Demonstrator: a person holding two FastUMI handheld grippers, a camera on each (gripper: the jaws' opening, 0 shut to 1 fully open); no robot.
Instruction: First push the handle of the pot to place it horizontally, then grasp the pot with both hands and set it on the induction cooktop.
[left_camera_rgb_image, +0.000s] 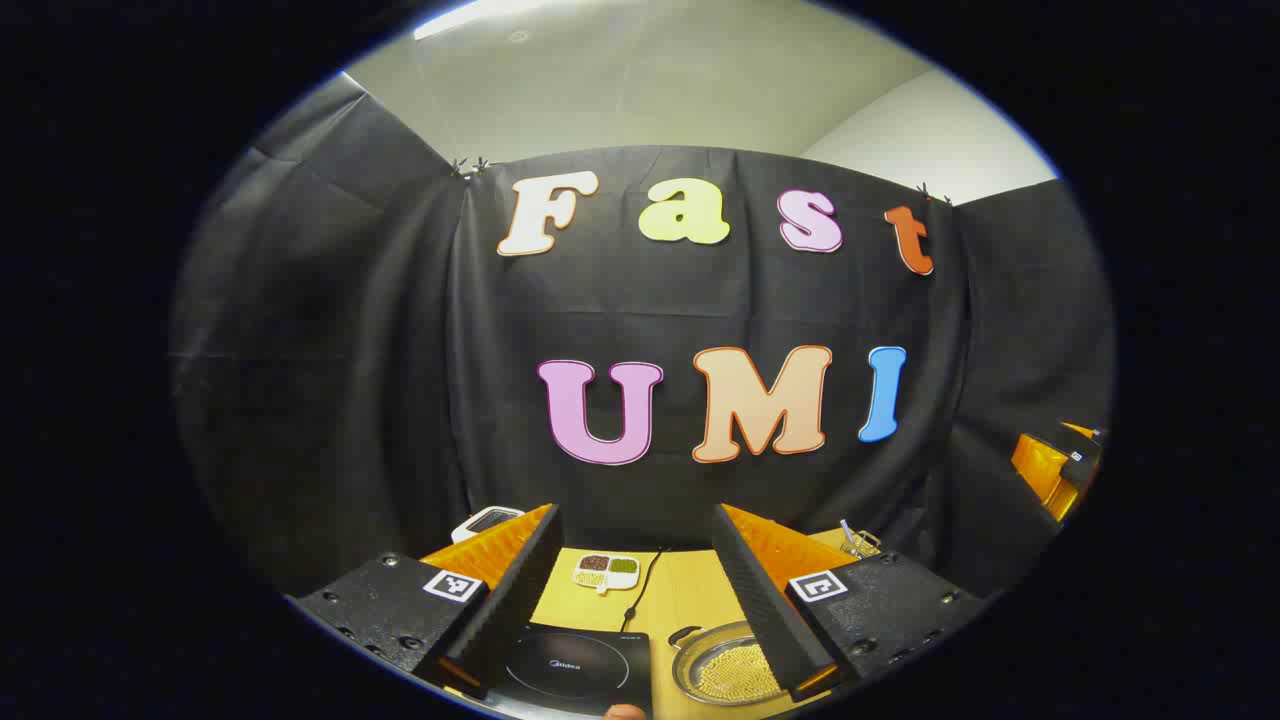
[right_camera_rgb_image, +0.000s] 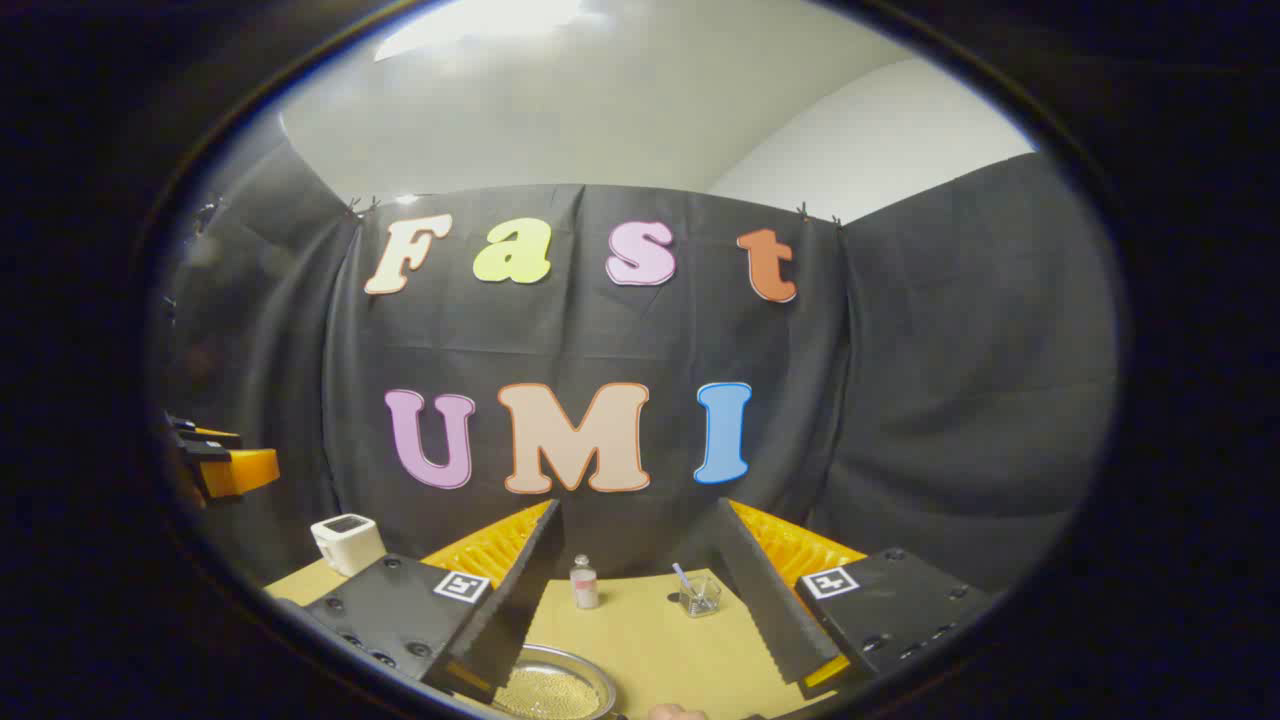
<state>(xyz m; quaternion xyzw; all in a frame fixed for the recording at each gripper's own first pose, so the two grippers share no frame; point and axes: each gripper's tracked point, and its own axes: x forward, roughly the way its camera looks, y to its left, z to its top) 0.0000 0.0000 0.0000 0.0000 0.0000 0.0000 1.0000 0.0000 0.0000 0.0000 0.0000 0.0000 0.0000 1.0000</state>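
The pot (left_camera_rgb_image: 728, 668) is seen low down on the yellow table (left_camera_rgb_image: 680, 600), and it is full of small pale yellow beads. It sits just beside the black cooktop (left_camera_rgb_image: 570, 668), on that cooktop's right in the left gripper view. A dark handle sticks out at the pot's upper left edge. The pot is not on the cooktop yet.

The left gripper (left_camera_rgb_image: 635, 590) is held up above the table with its two fingers wide apart, and nothing is held between them. The right gripper (right_camera_rgb_image: 640, 590) is held the same way, spread wide with nothing in it. In the right gripper view the pot (right_camera_rgb_image: 555, 688) is seen at the bottom, between the fingers.

A white tray (left_camera_rgb_image: 606, 570) with brown and green bits is set farther back on the table. A small bottle (right_camera_rgb_image: 584, 584) and a glass cup (right_camera_rgb_image: 699, 596) with a stick in it are seen near the back edge. A white box (right_camera_rgb_image: 347, 541) is set at the far left
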